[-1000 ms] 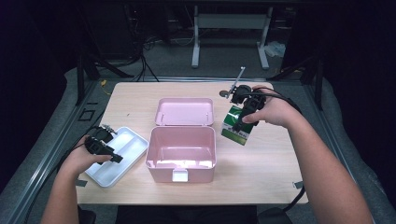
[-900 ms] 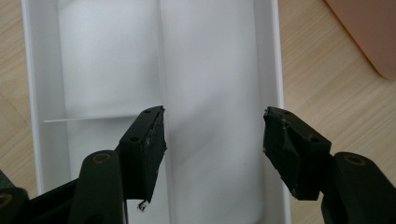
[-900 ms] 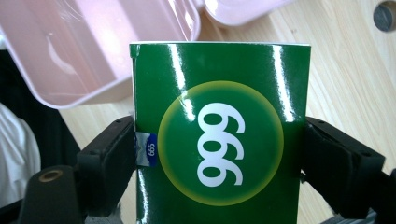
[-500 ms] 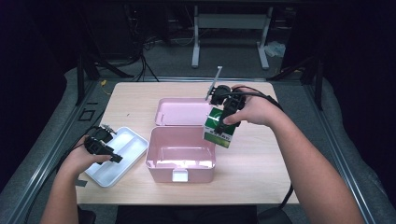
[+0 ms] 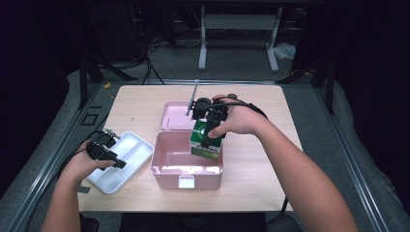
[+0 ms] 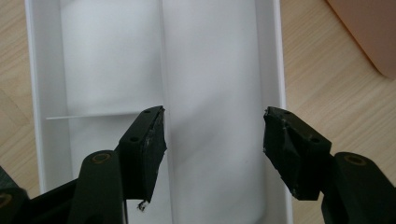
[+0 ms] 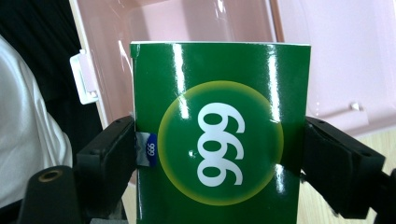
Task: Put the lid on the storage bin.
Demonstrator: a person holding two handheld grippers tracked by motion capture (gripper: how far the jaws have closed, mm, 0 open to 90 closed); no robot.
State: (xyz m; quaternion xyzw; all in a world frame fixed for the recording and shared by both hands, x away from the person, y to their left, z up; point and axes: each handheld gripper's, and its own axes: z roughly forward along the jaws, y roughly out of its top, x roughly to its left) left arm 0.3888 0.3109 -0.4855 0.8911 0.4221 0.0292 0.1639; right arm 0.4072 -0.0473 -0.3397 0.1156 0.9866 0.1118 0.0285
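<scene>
**Green box held over the pink case**

Your right gripper (image 7: 219,154) is clamped on the green box (image 7: 219,135), one jaw pressed flat against each narrow side, so the jaws stand only as far apart as the box is wide. In the right gripper view the box's broad printed face looks straight back at you, with a yellow-ringed disc and white numerals at its middle. Its long axis runs away from the gripper, along the line of the jaws, and the far short edge points out over the pink case (image 7: 196,28).

In the high view, your right gripper (image 5: 209,126) holds the box (image 5: 207,143) nearly upright with a slight tilt, its lower end down at the back right corner of the open case (image 5: 187,164). The case's lid (image 5: 173,116) lies open flat on the table (image 5: 251,183), just behind the gripper.

Your left gripper (image 6: 212,140) is wide open and holds nothing. Right beneath and ahead of its jaws lies the white tray (image 6: 46,140), its long axis running away from the gripper, with a dividing ridge down the middle. In the high view, the left gripper (image 5: 102,151) sits over the near left part of that tray (image 5: 126,159), well apart from the box, with the case just to its right.
</scene>
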